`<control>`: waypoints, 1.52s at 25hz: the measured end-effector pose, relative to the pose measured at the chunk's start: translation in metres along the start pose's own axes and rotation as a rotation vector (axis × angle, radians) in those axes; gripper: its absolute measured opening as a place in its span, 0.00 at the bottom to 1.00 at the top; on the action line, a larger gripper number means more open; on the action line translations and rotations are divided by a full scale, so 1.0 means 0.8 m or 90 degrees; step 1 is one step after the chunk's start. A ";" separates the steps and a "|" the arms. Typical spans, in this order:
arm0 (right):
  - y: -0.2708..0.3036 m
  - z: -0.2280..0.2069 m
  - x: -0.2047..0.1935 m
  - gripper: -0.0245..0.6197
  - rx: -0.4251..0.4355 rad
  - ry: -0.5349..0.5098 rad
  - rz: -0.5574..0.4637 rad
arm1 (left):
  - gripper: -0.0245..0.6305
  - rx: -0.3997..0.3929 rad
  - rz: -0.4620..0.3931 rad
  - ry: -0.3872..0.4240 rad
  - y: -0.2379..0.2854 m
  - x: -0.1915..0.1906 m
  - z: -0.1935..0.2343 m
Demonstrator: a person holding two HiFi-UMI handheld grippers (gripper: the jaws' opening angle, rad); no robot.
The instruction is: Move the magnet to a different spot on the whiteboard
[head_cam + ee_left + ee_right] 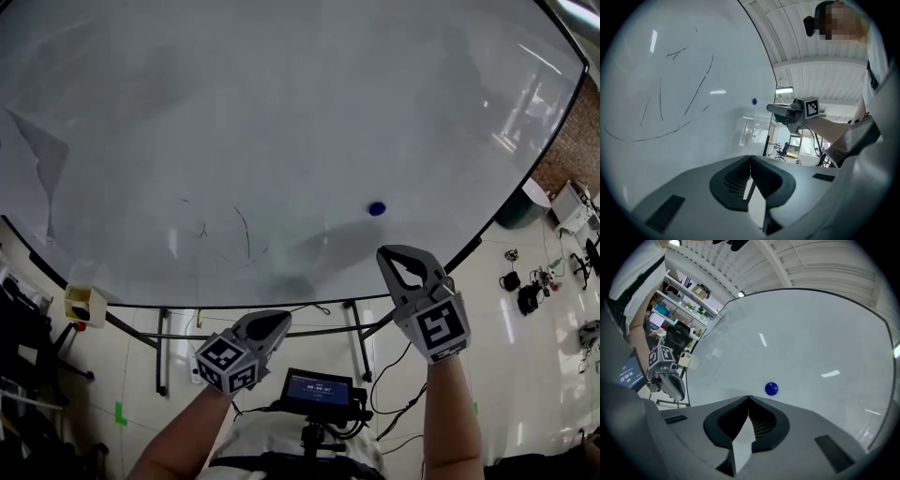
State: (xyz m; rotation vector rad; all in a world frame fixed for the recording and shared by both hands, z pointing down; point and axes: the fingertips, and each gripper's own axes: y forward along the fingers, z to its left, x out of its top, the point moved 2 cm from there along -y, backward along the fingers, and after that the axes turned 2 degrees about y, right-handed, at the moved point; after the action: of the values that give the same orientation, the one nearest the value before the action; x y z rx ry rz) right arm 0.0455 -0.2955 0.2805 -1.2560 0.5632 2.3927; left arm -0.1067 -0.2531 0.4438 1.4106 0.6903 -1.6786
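The blue magnet (377,208) is sitting on the whiteboard (281,112), to the right of faint pen strokes (246,232). The right gripper (386,253) is hovering just below the magnet, apart from it. The left gripper (277,321) is hanging lower left, beneath the board's bottom edge. A small screen (319,389) is glowing lower down, between both grippers.

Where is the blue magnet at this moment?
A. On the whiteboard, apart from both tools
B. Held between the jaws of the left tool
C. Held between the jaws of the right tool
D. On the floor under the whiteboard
A: the blue magnet sits on the whiteboard, while the right tool just below it is shut with nothing between its jaws.
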 end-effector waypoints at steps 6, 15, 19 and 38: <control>0.011 -0.017 0.002 0.12 -0.042 -0.036 0.017 | 0.08 0.014 -0.007 -0.001 -0.008 -0.005 0.009; 0.029 -0.027 0.005 0.21 -0.053 -0.149 0.046 | 0.08 0.025 -0.017 0.000 0.001 -0.005 0.012; 0.033 -0.041 0.013 0.22 -0.098 -0.192 0.027 | 0.08 0.027 -0.012 -0.001 0.001 -0.012 0.015; 0.071 -0.044 0.007 0.35 -0.156 -0.310 0.095 | 0.08 0.051 -0.019 -0.015 -0.009 -0.004 0.038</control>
State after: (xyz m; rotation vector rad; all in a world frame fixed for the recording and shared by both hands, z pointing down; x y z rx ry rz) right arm 0.0381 -0.3608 0.2673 -0.6818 0.2252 2.8244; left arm -0.1289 -0.2735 0.4531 1.4415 0.6395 -1.7603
